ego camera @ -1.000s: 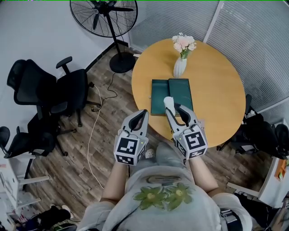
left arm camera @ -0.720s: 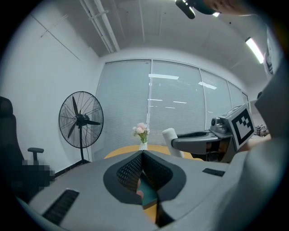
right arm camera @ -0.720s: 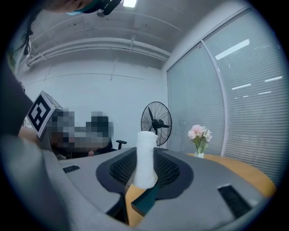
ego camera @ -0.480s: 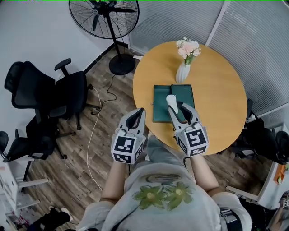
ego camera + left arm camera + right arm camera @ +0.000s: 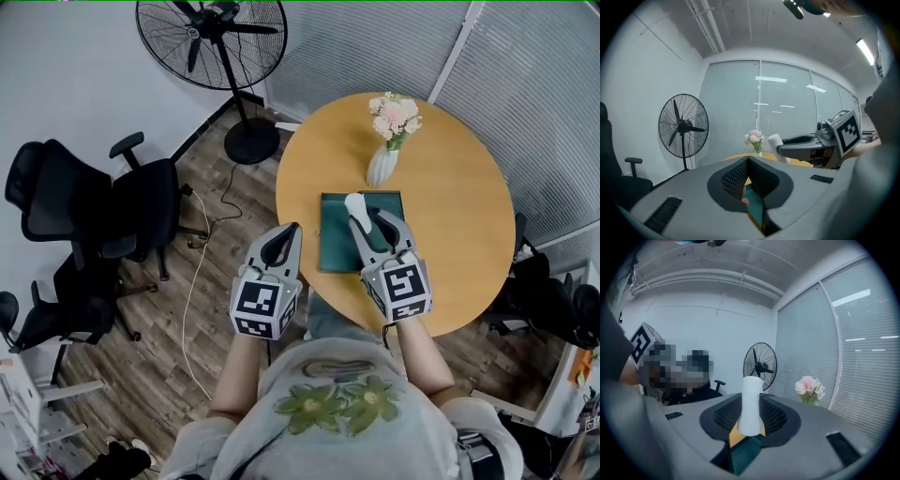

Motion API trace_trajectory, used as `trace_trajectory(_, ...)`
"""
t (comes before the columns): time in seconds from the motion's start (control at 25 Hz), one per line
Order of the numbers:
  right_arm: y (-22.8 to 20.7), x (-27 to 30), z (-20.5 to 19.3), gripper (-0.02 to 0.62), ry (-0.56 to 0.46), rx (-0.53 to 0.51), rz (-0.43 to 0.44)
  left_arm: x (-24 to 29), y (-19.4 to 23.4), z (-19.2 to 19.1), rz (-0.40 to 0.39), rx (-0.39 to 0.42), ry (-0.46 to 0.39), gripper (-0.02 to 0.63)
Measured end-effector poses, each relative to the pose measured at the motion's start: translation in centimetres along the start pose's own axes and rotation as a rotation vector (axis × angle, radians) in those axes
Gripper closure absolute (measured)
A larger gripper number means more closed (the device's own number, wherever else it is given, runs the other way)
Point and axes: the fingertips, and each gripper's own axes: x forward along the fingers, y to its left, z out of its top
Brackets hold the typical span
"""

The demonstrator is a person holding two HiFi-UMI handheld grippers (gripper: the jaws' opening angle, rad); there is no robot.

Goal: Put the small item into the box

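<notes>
A dark green box lies on the round wooden table, near its front edge. My right gripper hovers over the box, shut on a small white cylindrical item that sticks out past its fingertips. In the right gripper view the white item stands between the pads, with the green box below. My left gripper is off the table's left edge, over the floor, its jaws shut and empty. From the left gripper view I see the right gripper carrying the item.
A white vase of pink flowers stands just beyond the box. A pedestal fan stands on the floor at the back left, with a cable trailing from it. Black office chairs crowd the left.
My right gripper has carried the white item a little forward, from the box's near part to over its far part. The left gripper has kept its place beside it.
</notes>
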Motion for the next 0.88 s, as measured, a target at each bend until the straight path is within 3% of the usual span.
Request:
trace_trajectory(0.4,-0.4,2.9,-1.6,0.469,0.068,-0.123,0.014,2.7,2.2,-0.7,0.001,-0.031,0.023,0.609)
trace_trajectory(0.88,-1.3,5.2,-5.1,0.469,0.149,-0.099,0.055,6.2,2.2,-2.9,-0.034,-0.045,0.085,0.609)
